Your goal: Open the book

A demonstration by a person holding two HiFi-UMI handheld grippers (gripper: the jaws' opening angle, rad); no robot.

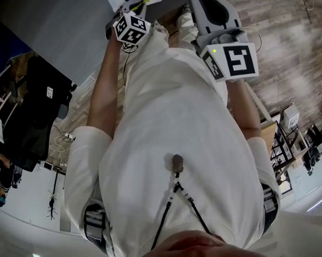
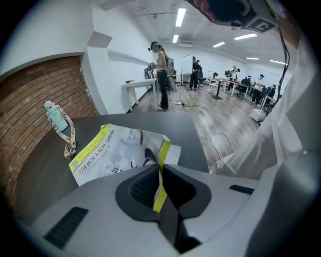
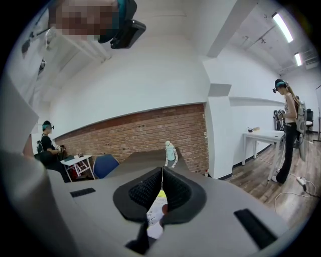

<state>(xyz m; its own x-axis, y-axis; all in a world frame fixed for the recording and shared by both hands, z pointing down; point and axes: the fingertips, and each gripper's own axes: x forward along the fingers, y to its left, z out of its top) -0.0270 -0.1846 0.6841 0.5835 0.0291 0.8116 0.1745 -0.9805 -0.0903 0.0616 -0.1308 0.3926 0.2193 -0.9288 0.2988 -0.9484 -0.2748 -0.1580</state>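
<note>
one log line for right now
left gripper: shut on book cover, corner lifted | right gripper: fingers together

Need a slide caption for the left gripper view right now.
Left gripper pinches the book by its yellow-edged cover, folded up from the dark table.

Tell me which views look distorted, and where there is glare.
Left gripper view: heavy fisheye bend, dark corners, ceiling lights blown out, book sharp. Right gripper view: same bend, the brick wall bows. Head view: edges curve too.
</note>
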